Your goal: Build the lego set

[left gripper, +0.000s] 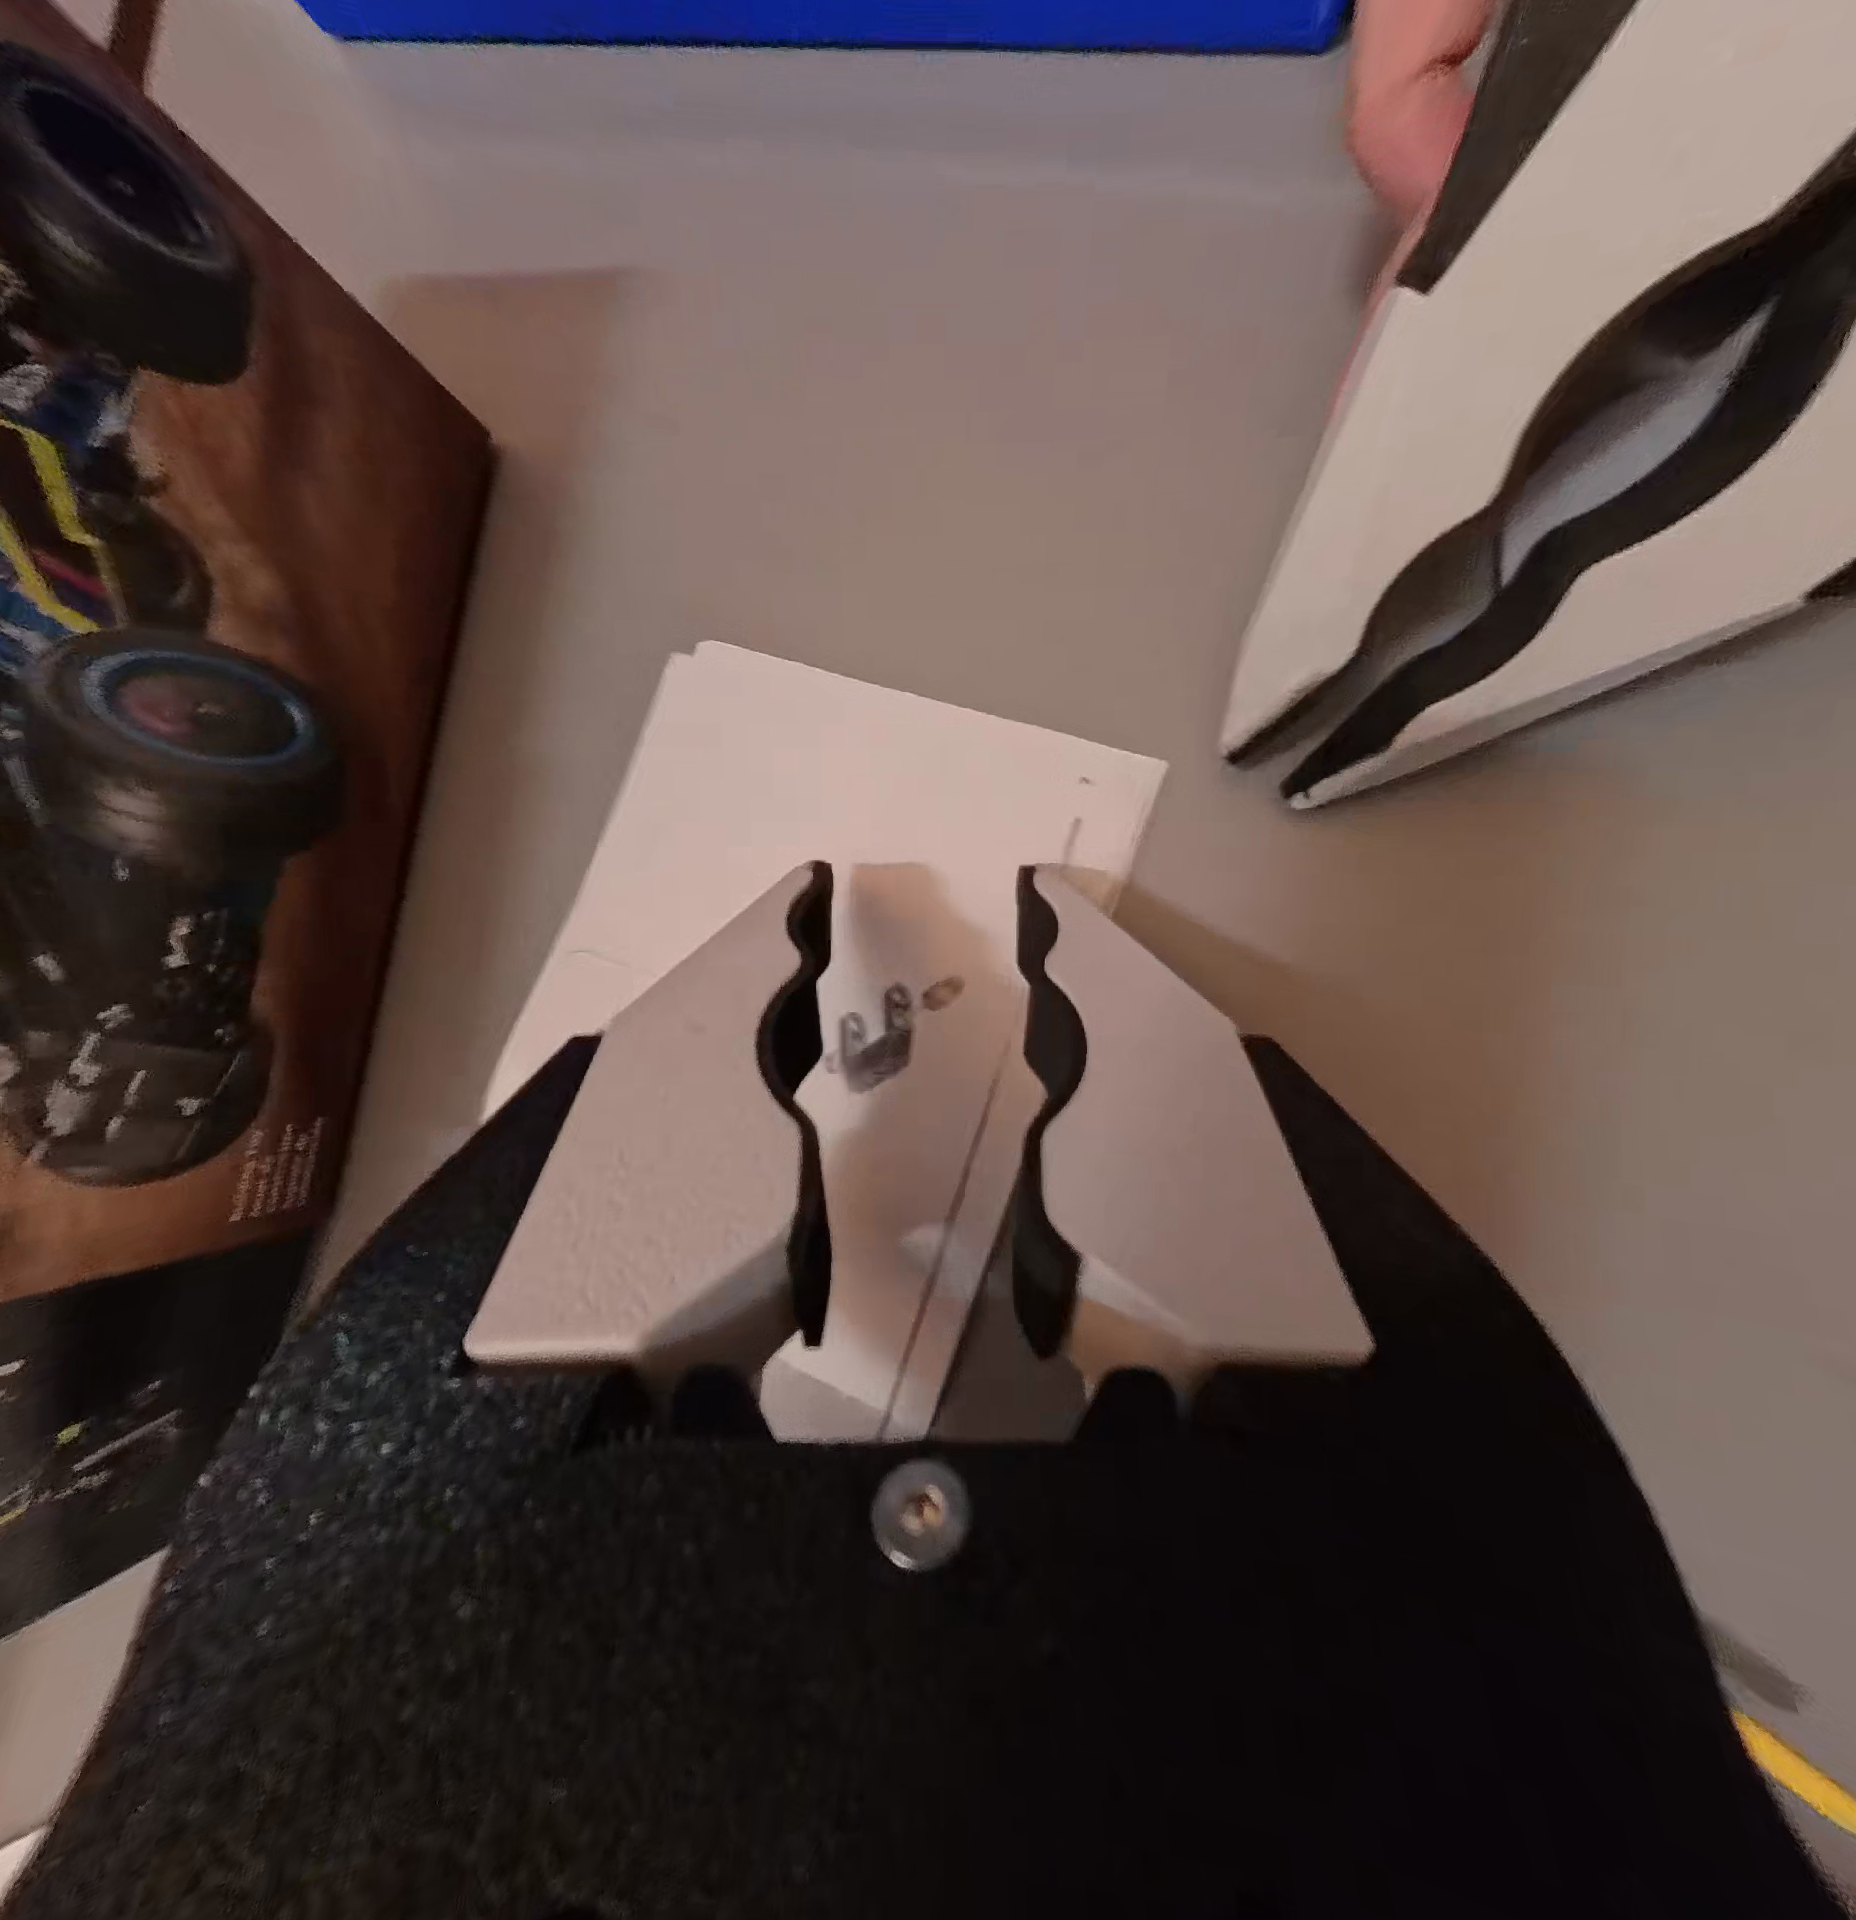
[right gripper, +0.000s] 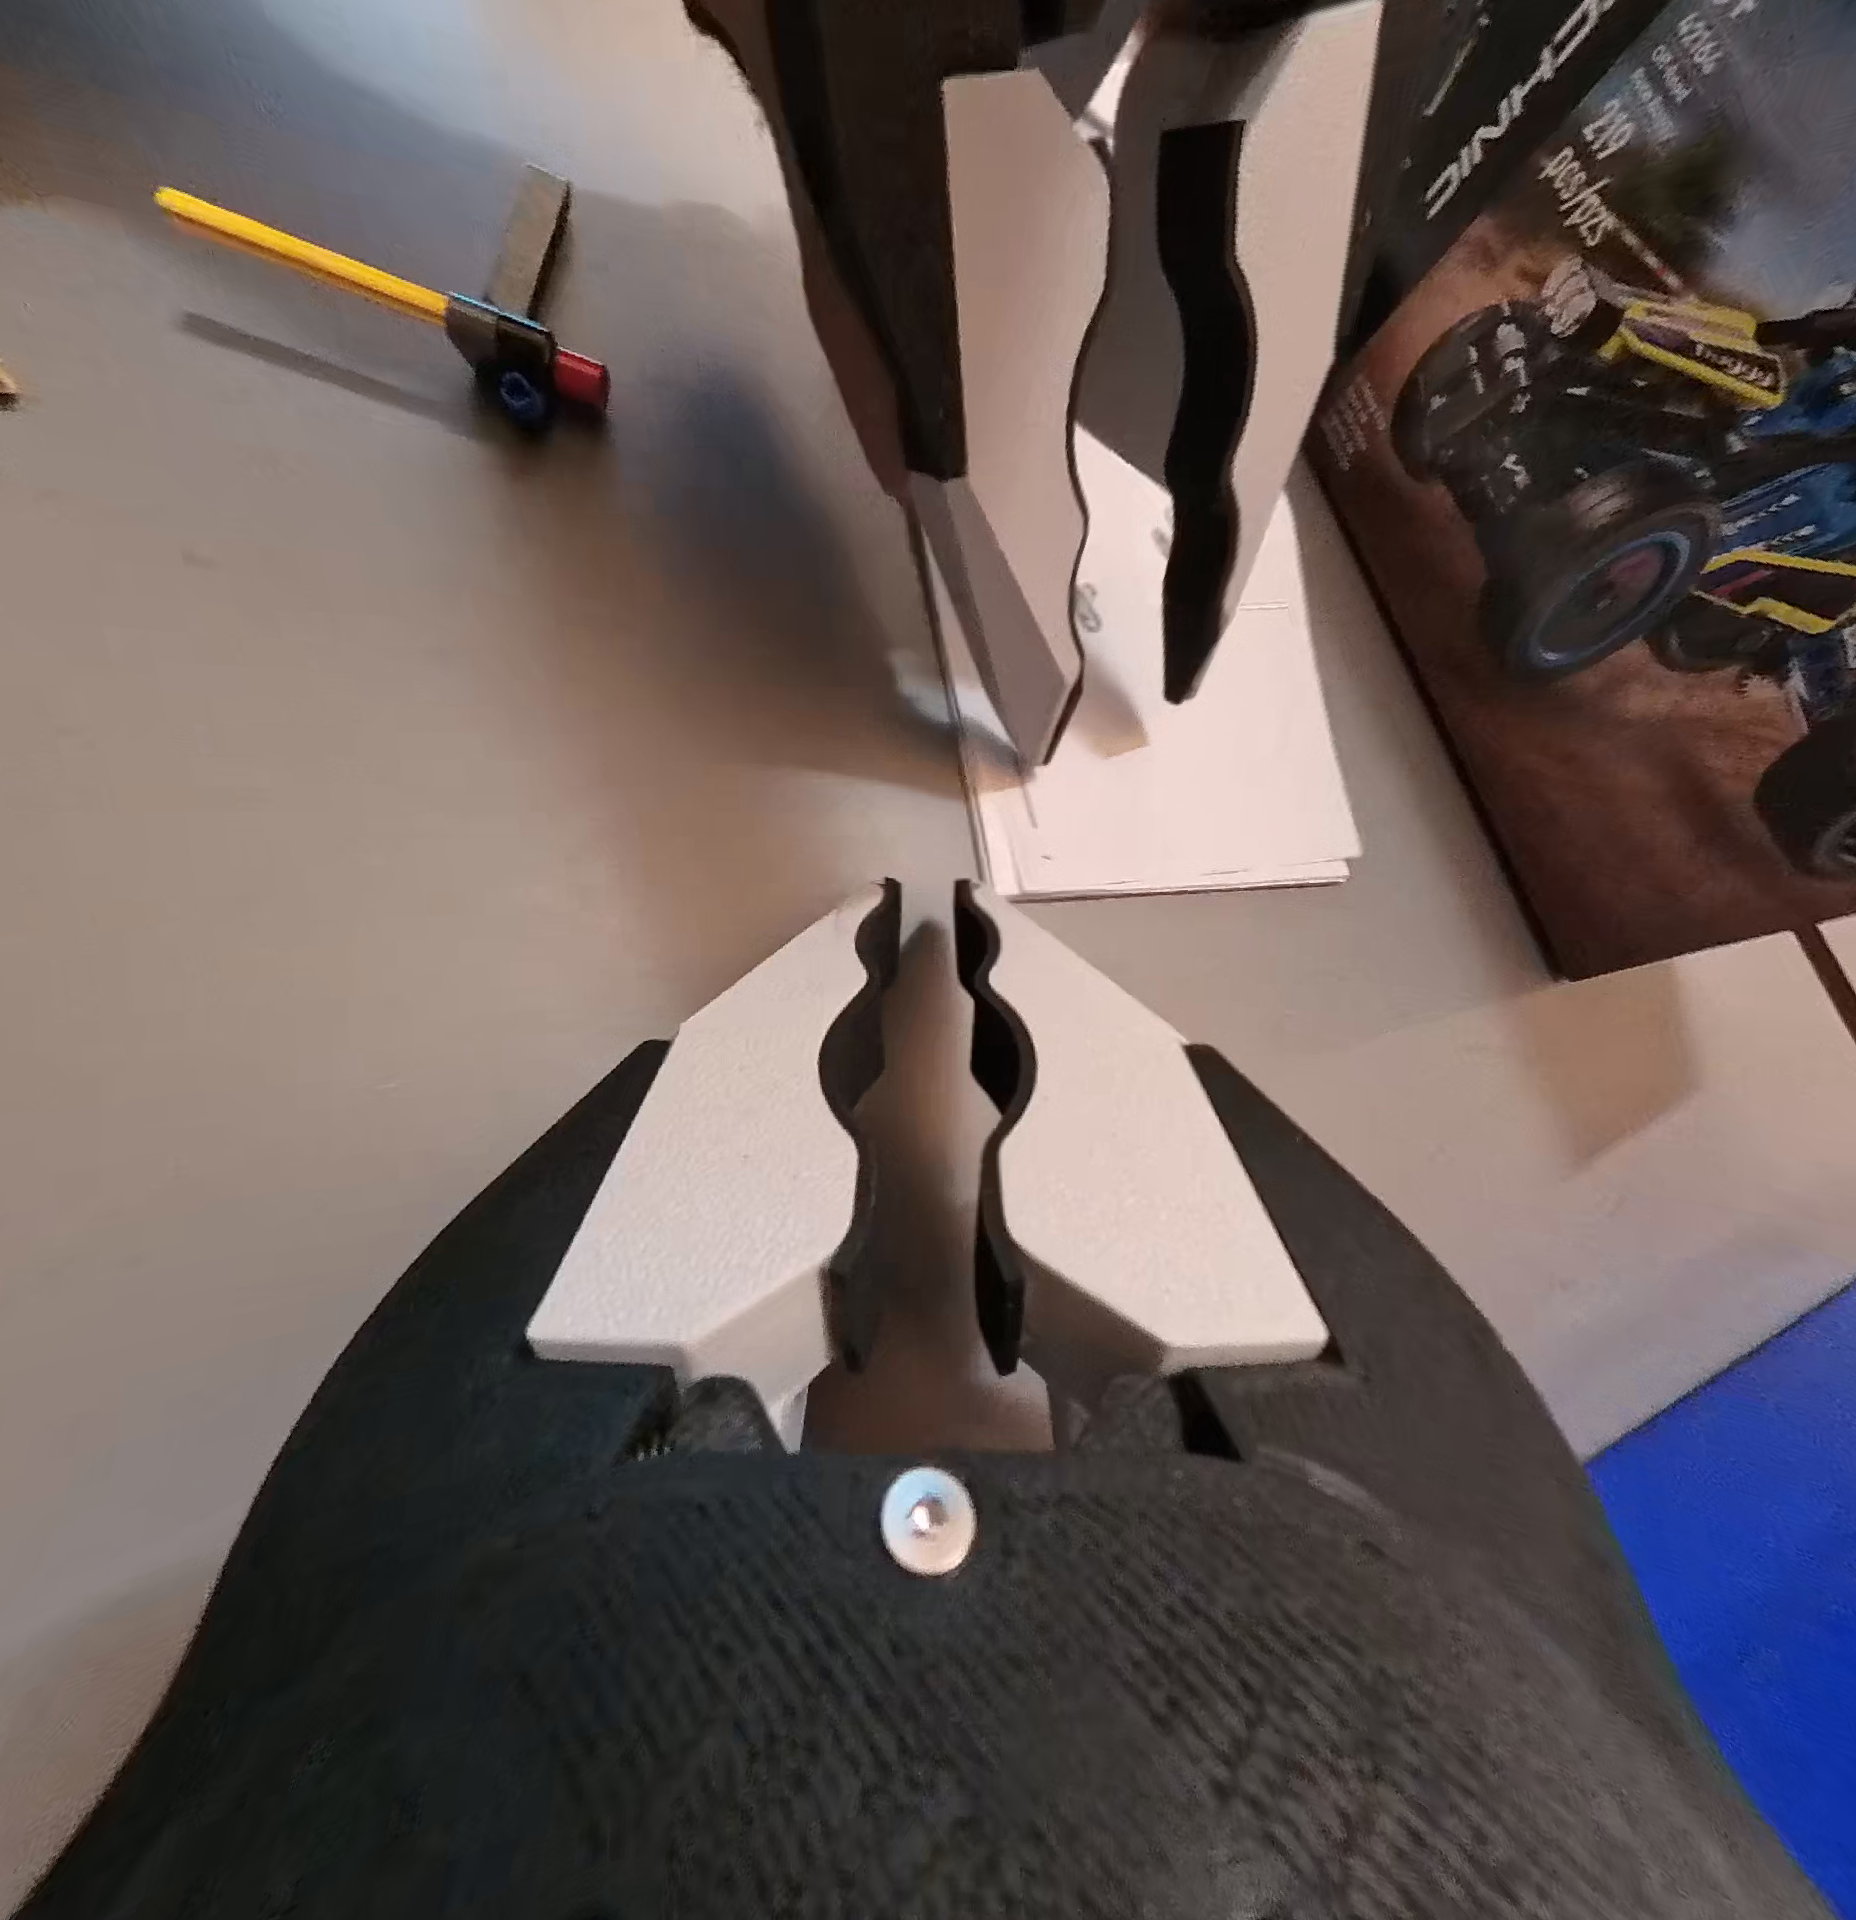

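Observation:
My left gripper point(left gripper: 924, 878) is open and hovers over a white instruction booklet point(left gripper: 851, 748) lying on the grey table. A small printed drawing of parts point(left gripper: 882, 1029) shows on the page between its jaws, and a thin page edge runs under them. Nothing is held. My right gripper point(right gripper: 926, 891) stands narrowly open and empty above bare table, just short of the booklet's near corner point(right gripper: 1163, 831). It shows in the left wrist view point(left gripper: 1267, 774) at the upper right. The left gripper point(right gripper: 1111, 717) hangs over the booklet in the right wrist view.
The Lego box point(left gripper: 228, 623) with a buggy picture lies beside the booklet, and shows in the right wrist view point(right gripper: 1630, 520). A small assembly point(right gripper: 488, 312) with a yellow axle, grey beam, blue and red parts lies apart. A blue tray point(right gripper: 1755, 1507) sits at the edge.

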{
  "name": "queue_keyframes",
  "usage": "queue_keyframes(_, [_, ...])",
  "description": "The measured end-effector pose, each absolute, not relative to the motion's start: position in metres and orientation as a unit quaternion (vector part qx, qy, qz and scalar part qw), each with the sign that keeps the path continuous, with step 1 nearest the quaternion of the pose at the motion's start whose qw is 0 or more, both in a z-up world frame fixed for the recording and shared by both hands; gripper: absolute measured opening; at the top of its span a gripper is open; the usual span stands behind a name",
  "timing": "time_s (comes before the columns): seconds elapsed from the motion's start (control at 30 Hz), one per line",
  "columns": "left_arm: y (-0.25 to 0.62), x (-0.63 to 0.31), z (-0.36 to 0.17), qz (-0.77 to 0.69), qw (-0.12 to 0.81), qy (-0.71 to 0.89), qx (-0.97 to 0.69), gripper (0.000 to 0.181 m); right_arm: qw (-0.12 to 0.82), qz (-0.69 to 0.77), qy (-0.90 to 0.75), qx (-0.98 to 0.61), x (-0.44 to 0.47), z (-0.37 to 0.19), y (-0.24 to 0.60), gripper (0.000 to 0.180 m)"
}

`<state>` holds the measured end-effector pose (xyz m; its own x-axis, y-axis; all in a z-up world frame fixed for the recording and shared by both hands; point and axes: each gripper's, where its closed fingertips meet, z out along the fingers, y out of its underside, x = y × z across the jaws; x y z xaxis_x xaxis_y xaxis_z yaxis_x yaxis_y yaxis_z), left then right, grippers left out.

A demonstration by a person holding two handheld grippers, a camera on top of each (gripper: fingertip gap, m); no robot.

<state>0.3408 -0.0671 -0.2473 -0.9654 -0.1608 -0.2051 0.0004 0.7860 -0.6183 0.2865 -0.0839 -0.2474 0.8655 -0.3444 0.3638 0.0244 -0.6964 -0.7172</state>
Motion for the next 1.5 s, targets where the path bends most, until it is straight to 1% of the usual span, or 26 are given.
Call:
queue_keyframes(0.07, [-0.062,0.35,-0.25,-0.311,0.143,0.938,-0.052,0.033,0.387,-0.249,0.093,-0.883,0.289,-0.245,-0.084,0.01])
queue_keyframes(0.17, [-0.063,0.351,-0.251,-0.319,0.136,0.936,-0.06,0.03,0.383,-0.262,0.098,-0.88,0.295,-0.245,-0.085,0.016])
queue_keyframes(0.23, [-0.062,0.352,-0.252,-0.326,0.133,0.933,-0.07,0.032,0.384,-0.272,0.093,-0.878,0.296,-0.243,-0.083,0.021])
queue_keyframes(0.3, [-0.061,0.354,-0.252,-0.331,0.133,0.93,-0.085,0.032,0.385,-0.274,0.084,-0.877,0.296,-0.243,-0.079,0.022])
queue_keyframes(0.4, [-0.061,0.356,-0.252,-0.34,0.128,0.925,-0.113,0.03,0.384,-0.283,0.066,-0.877,0.298,-0.243,-0.075,0.018])
queue_keyframes(0.5, [-0.06,0.355,-0.254,-0.354,0.089,0.917,-0.163,0.027,0.365,-0.305,0.053,-0.878,0.304,-0.244,-0.076,0.017])
queue_keyframes(0.53, [-0.059,0.356,-0.255,-0.359,0.075,0.912,-0.181,0.026,0.355,-0.308,0.05,-0.881,0.305,-0.246,-0.076,0.013])
queue_keyframes(0.57, [-0.059,0.358,-0.255,-0.365,0.069,0.908,-0.195,0.025,0.346,-0.303,0.044,-0.887,0.304,-0.25,-0.076,0.002])
queue_keyframes(0.6, [-0.057,0.361,-0.255,-0.368,0.074,0.904,-0.202,0.02,0.339,-0.3,0.04,-0.891,0.303,-0.251,-0.076,0.0])
queue_keyframes(0.7, [-0.052,0.365,-0.255,-0.371,0.087,0.902,-0.204,0.021,0.324,-0.306,0.037,-0.894,0.303,-0.253,-0.076,0.0])
queue_keyframes(0.77, [-0.048,0.368,-0.255,-0.363,0.103,0.903,-0.204,0.028,0.323,-0.308,0.043,-0.894,0.304,-0.253,-0.076,0.0])
queue_keyframes(0.83, [-0.045,0.369,-0.254,-0.36,0.107,0.904,-0.203,0.029,0.325,-0.312,0.04,-0.892,0.304,-0.252,-0.076,0.0])
queue_keyframes(0.87, [-0.045,0.369,-0.255,-0.362,0.105,0.903,-0.206,0.029,0.332,-0.323,0.032,-0.886,0.304,-0.249,-0.074,0.002])
queue_keyframes(0.93, [-0.045,0.368,-0.255,-0.369,0.094,0.899,-0.216,0.028,0.371,-0.346,0.027,-0.861,0.304,-0.235,-0.064,0.001])
queue_keyframes(0.97, [-0.044,0.368,-0.255,-0.372,0.089,0.898,-0.22,0.028,0.372,-0.351,0.026,-0.859,0.306,-0.232,-0.062,0.001])
queue_keyframes(1.03, [-0.044,0.37,-0.255,-0.373,0.087,0.895,-0.229,0.025,0.33,-0.339,0.026,-0.881,0.31,-0.247,-0.067,0.006])
queue_keyframes(1.07, [-0.044,0.37,-0.255,-0.372,0.087,0.894,-0.232,0.024,0.32,-0.347,0.024,-0.881,0.314,-0.25,-0.069,0.0])
queue_keyframes(1.23, [-0.044,0.371,-0.255,-0.362,0.09,0.895,-0.244,0.023,0.304,-0.344,0.001,-0.888,0.313,-0.253,-0.067,0.0])
queue_keyframes(1.4, [-0.035,0.374,-0.256,-0.345,0.092,0.899,-0.254,0.018,0.316,-0.313,0.028,-0.895,0.314,-0.254,-0.067,0.0])
queue_keyframes(1.47, [-0.026,0.376,-0.256,-0.33,0.104,0.903,-0.255,0.021,0.31,-0.314,0.018,-0.897,0.314,-0.254,-0.067,0.0])
queue_keyframes(1.5, [-0.022,0.378,-0.255,-0.324,0.114,0.903,-0.258,0.027,0.311,-0.311,0.019,-0.898,0.314,-0.254,-0.067,0.0])
